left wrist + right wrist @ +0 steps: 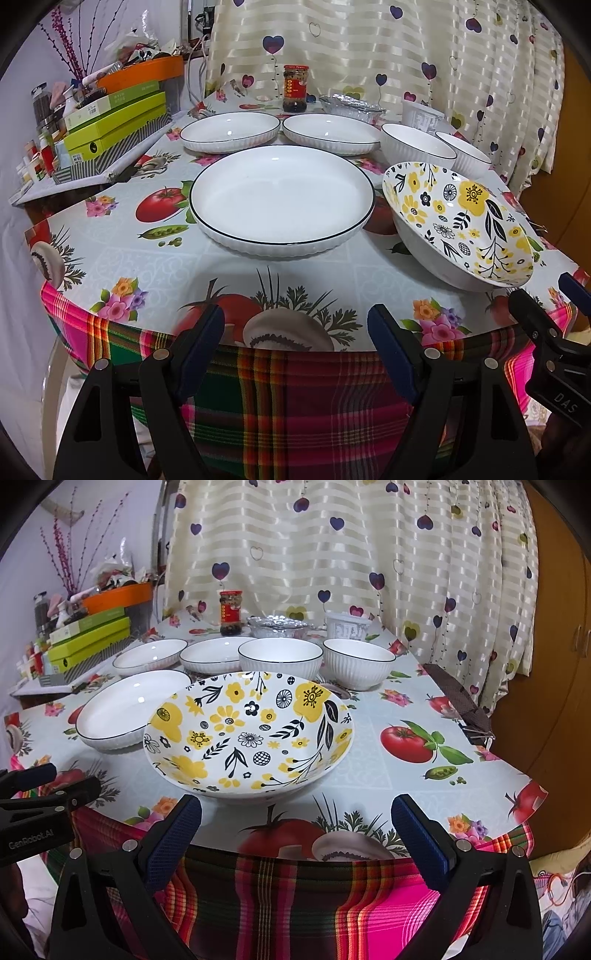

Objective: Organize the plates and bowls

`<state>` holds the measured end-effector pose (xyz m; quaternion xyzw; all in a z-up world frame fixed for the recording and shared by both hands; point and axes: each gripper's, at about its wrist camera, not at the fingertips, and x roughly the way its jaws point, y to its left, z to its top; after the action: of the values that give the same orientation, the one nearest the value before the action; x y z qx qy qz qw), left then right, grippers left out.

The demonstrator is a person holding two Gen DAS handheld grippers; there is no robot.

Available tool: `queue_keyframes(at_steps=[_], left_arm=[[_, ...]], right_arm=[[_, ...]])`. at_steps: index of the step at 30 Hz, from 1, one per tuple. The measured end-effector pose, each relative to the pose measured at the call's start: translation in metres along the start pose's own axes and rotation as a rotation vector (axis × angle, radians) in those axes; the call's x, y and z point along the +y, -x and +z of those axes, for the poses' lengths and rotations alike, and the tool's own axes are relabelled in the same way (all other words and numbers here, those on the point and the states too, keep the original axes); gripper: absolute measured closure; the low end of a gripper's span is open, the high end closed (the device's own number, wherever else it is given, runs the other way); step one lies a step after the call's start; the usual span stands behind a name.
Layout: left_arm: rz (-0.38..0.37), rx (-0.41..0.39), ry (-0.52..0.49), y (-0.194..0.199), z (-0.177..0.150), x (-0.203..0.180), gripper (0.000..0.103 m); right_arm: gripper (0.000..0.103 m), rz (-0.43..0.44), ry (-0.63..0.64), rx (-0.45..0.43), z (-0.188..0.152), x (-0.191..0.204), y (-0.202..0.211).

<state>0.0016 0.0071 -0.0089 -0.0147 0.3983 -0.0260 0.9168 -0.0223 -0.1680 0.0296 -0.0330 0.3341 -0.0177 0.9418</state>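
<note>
Your left gripper (pixel 295 325) and right gripper (pixel 295 816) both hang with fingers apart, empty, at the table's near edge. Housings read "DAS" and "GenRobot.AI". Floral bowl (pixel 248 734) sits near-right, large white plate (pixel 281 199) beside it at left; jar (pixel 295 88) label is unreadable.

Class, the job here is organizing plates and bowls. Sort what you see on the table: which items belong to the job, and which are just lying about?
Belongs to the job:
three white black-rimmed plates
two white ribbed bowls
yellow-flowered bowl

Just lying about:
red-labelled sauce jar
foil tray
white plastic tub
green boxes
</note>
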Motion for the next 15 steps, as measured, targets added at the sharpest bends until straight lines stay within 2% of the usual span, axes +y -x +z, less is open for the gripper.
queue_keyframes(at_steps=[15], left_arm=[[0.007,-0.017,-0.003,0.0054,-0.0004,-0.0017,0.023]], right_arm=[[0.0,0.001,-0.001,0.001,-0.0004,-0.0006,-0.0009]])
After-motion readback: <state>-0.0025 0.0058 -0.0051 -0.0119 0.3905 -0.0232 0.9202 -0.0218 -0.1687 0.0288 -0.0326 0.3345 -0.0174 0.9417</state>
